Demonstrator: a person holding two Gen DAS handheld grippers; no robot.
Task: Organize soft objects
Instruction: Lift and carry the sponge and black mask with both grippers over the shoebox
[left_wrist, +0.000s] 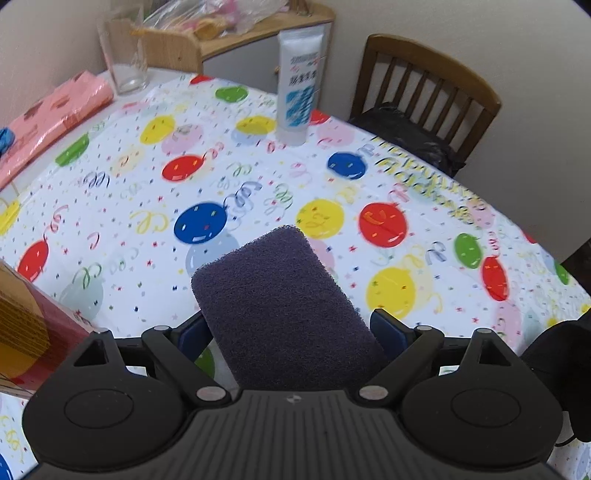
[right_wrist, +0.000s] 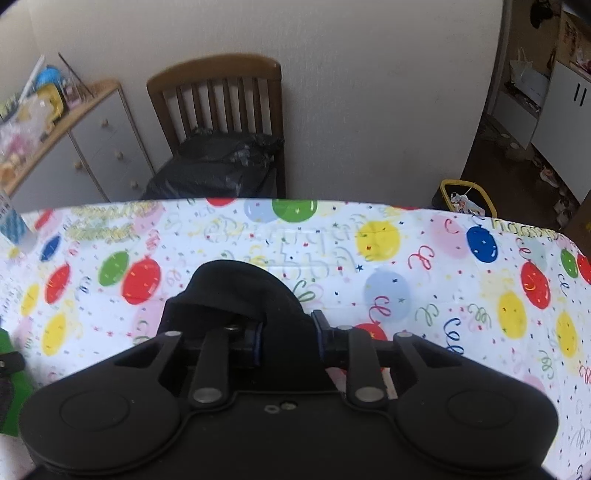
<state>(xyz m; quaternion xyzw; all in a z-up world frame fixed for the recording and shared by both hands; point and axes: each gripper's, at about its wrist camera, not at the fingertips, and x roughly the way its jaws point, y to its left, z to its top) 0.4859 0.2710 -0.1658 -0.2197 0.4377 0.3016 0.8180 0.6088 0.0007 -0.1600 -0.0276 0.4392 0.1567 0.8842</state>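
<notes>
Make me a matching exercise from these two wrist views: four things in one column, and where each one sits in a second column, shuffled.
Things:
1. dark sponge
2. black cloth
3. white tube
4. black bag

Places:
A. on the wooden chair
B. between the left gripper fingers
C. upright on the tablecloth
D. in the right gripper

Pairs: 1-B, 2-D, 3-C, 4-A

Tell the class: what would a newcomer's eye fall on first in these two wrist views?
First, the white plastic tablecloth printed with bright balloons, filling both views. Next, the dark purple rectangular scouring sponge sticking forward between the left gripper fingers, and the black soft fabric bundle clamped in the right gripper. Behind, a white squeeze tube stands upright near the table's far edge.
</notes>
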